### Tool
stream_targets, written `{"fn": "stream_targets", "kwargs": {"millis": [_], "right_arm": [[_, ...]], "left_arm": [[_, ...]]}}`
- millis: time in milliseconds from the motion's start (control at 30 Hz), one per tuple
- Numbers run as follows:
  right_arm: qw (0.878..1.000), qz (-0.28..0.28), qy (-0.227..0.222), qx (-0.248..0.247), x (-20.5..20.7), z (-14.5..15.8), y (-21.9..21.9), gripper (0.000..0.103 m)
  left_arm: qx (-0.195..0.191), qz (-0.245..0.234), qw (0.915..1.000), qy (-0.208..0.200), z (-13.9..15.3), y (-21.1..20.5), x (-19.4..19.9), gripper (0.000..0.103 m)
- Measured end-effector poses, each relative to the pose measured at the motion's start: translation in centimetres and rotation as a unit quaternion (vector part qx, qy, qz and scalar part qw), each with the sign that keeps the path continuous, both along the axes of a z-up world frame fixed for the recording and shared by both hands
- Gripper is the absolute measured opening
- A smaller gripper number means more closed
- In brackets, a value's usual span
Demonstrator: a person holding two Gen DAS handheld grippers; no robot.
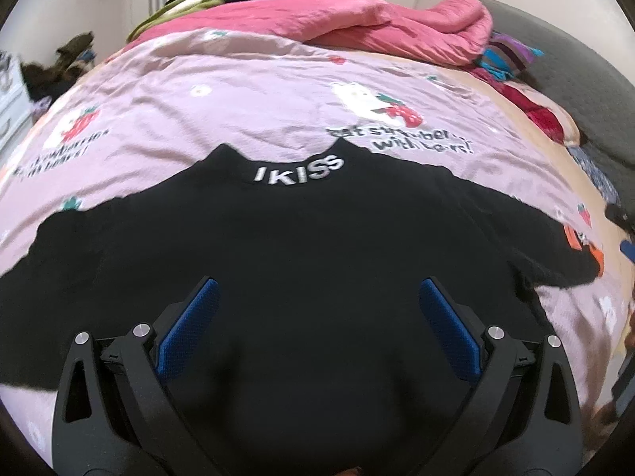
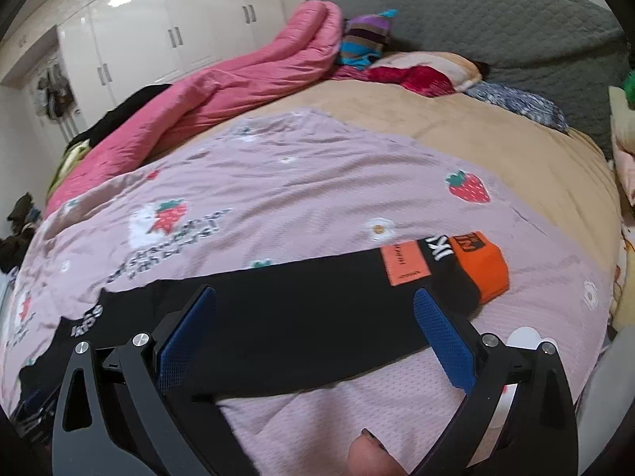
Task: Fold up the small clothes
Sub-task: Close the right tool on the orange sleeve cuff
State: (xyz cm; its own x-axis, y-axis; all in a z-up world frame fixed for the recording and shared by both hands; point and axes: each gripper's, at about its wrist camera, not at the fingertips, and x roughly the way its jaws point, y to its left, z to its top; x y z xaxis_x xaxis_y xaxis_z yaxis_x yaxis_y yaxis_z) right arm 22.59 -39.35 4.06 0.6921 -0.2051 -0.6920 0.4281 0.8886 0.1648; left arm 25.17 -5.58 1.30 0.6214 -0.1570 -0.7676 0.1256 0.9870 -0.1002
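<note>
I have the black top (image 1: 317, 238) laid flat on the bed, on its pink strawberry-print cover (image 1: 246, 95), with the collar lettering (image 1: 298, 174) away from me and both sleeves stretched out sideways. That spread suits folding: the seams and sleeve lines are exposed, so I can choose a fold line.

My left gripper (image 1: 317, 329) hangs over the middle of the top's body, jaws spread wide and holding nothing; black cloth fills the gap between the blue pads (image 1: 190, 329). I cannot tell whether the tips touch the fabric or sit just above it.

My right gripper (image 2: 317, 337) is also spread and empty. It sits over the right sleeve (image 2: 301, 317), which runs across the view just ahead of the fingers, its orange cuff (image 2: 482, 269) ahead and to the right. The bare cover lies below the jaws on my near side.

I judge the fold has not begun, since the sleeve lies fully extended. The sensible next grasp is near that cuff, to carry the sleeve across the body. The thin cover underneath could get pinched with it.
</note>
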Motion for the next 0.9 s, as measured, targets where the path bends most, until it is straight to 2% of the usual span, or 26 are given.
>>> {"fn": "stream_targets", "kwargs": {"millis": [133, 300, 467, 667, 900], "right_arm": [[0.999, -0.024, 0.022, 0.01, 0.6, -1.6, -1.7, 0.099], [0.997, -0.062, 0.039, 0.028, 0.6, -3.3, -3.8, 0.099], [0.99, -0.112, 0.061, 0.061, 0.1, -5.1, -6.7, 0.099], [0.98, -0.14, 0.092, 0.111, 0.2, -7.9, -9.8, 0.099], [0.972, -0.15, 0.055, 0.172, 1.5, -9.2, -12.6, 0.099]], "left_arm": [[0.018, -0.02, 0.9996, -0.001, -0.8, -1.2, 0.1, 0.095], [0.018, -0.025, 0.9994, 0.018, -2.3, -1.4, 0.5, 0.095], [0.018, -0.029, 0.999, 0.028, -3.2, -1.7, 0.6, 0.095], [0.005, -0.025, 0.9991, 0.033, -3.6, -1.3, 0.8, 0.095], [-0.008, -0.001, 0.9994, 0.032, -3.4, 0.4, 1.6, 0.095]]}}
